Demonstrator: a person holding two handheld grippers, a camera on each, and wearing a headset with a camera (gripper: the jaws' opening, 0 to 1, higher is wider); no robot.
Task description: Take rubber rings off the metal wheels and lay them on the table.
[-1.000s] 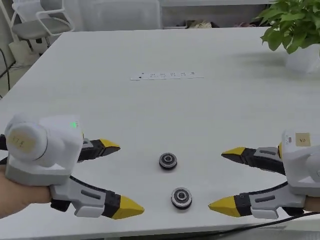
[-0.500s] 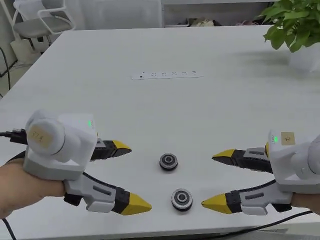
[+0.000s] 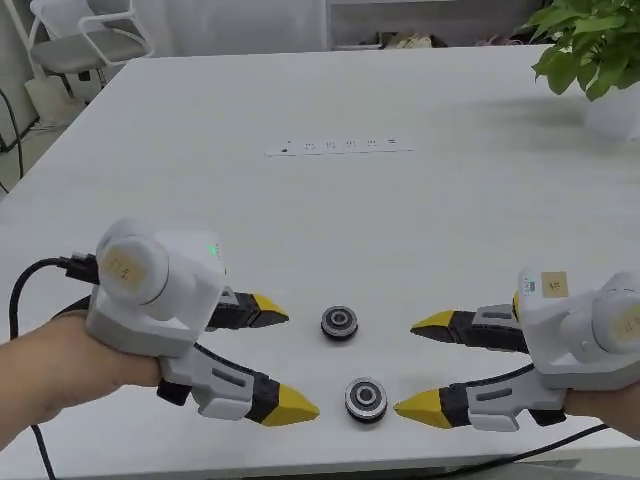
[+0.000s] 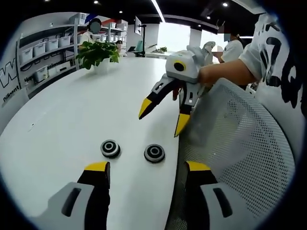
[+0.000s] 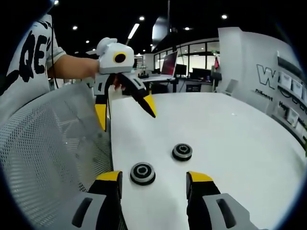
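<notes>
Two small metal wheels with black rubber rings lie flat near the table's front edge, one farther back (image 3: 339, 322) and one closer to the edge (image 3: 366, 398). My left gripper (image 3: 290, 360) is open just left of them, and my right gripper (image 3: 412, 366) is open just right of them, neither touching. In the left gripper view, both wheels (image 4: 110, 148) (image 4: 154, 153) sit just beyond my open left gripper (image 4: 147, 167), with the right gripper (image 4: 161, 122) facing it. In the right gripper view, the wheels (image 5: 142, 173) (image 5: 182, 152) lie ahead of the open right gripper (image 5: 156, 177), opposite the left gripper (image 5: 125, 120).
The white table (image 3: 330, 220) has a strip of sockets (image 3: 338, 148) at its middle and a potted plant (image 3: 590, 50) at the far right. A chair (image 3: 85, 40) stands beyond the far left corner. A mesh chair back (image 4: 230, 143) is close to the front edge.
Both grippers have moved inward toward the two wheels, narrowing the gap between them. The wheels lie where they were.
</notes>
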